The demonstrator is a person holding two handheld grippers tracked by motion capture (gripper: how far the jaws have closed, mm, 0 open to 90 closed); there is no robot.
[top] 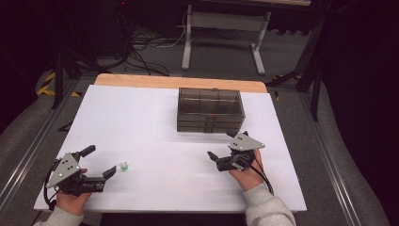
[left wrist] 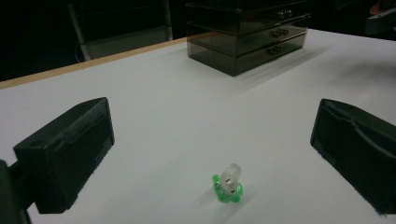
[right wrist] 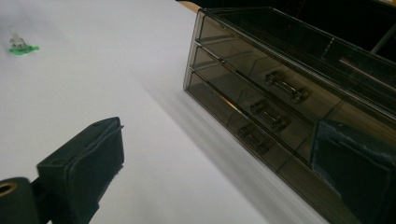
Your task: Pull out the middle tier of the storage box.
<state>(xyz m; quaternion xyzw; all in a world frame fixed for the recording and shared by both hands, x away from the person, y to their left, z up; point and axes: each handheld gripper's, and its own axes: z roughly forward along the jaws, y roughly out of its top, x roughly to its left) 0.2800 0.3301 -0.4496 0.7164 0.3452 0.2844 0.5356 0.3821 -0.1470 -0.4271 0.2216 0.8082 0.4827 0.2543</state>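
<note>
From the high view, a smoked-grey translucent plastic chest of three shallow drawers (top: 210, 109) stands toward the far side of the white table board (top: 155, 117). Well to the near-left of that chest lies a small green-based clear plastic piece (top: 123, 166). The left gripper (top: 100, 161) rests low on the board with its jaws spread wide, one tip just beside the piece, apparently lined up to straddle it. The right gripper (top: 221, 144) sits just in front of the chest, jaws also wide apart, angled toward the drawer fronts.

In the left gripper view, the piece (left wrist: 228, 184) stands upright on the board between the two black jaws, touching neither; the chest (left wrist: 249, 33) is far beyond it.

In the right gripper view, the drawer fronts with their clear handles (right wrist: 286, 86) lie close ahead, which suggests this gripper is placed to pull a drawer. The piece (right wrist: 18, 43) is well away from the chest.
</note>
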